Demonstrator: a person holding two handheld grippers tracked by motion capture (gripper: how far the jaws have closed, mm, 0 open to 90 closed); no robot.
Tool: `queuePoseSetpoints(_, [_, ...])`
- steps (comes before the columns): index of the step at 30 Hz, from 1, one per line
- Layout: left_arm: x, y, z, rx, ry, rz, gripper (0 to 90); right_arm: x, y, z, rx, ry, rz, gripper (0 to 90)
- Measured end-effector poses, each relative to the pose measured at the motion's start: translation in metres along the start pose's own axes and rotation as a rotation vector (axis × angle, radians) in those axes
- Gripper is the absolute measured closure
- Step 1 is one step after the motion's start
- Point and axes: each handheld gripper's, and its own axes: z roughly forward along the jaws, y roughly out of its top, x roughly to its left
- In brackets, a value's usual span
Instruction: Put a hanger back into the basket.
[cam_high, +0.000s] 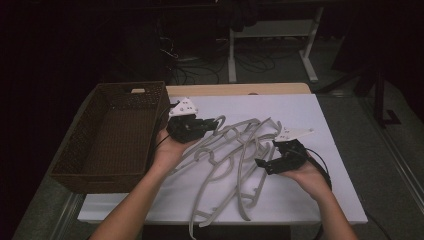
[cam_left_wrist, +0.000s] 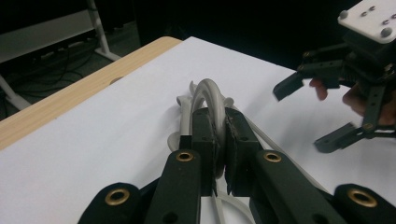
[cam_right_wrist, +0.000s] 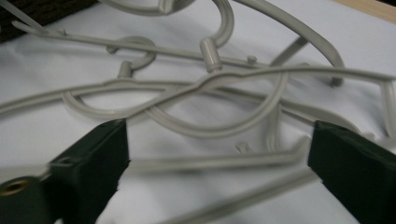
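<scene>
Work in hand appears to be clearing a tangled pile of grey plastic hangers off the white worktop, probably into the woven basket; this is a judgement from the layout. Progress: early. The basket interior looks empty, and every hanger lies on the worktop, between and just ahead of the two sets of jaws. Left gripper: jaws closed on the curved hook of one hanger, the hook arching up out of the pads; the body of that hanger trails back into the pile. Right gripper: jaws wide apart, nothing between the pads, hanger bars lying just ahead of and below them. Left to do: free the gripped hanger, carry it to the basket, then repeat for the rest. Obstacles: hooks and bars interlock across the heap, so lifting the held hanger is likely to drag its neighbours along; the open right jaws are well placed to pin those down. Basket sits just beside the left jaws, on their outer side, its near wall touching the worktop edge. Beyond the worktop: dark floor, table legs, loose cables
</scene>
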Motion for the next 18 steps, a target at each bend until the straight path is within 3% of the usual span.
queuePoseSetpoints(7, [-0.002, -0.002, -0.001, -0.007, -0.008, 0.001, 84.4, 0.002, 0.030, 0.032, -0.037, 0.024, 0.007, 27.2])
queuePoseSetpoints(8, [-0.001, -0.003, -0.001, -0.010, -0.011, -0.002, 84.4, 0.003, 0.036, 0.044, -0.027, 0.035, 0.007, 30.5])
queuePoseSetpoints(12, [-0.002, -0.004, -0.001, -0.014, -0.022, -0.004, 84.3, 0.004, 0.040, 0.062, 0.000, 0.030, -0.007, 33.3])
queuePoseSetpoints(18, [-0.010, -0.005, 0.000, -0.005, -0.039, 0.011, 83.9, 0.003, 0.043, 0.085, 0.039, 0.008, -0.036, 46.3])
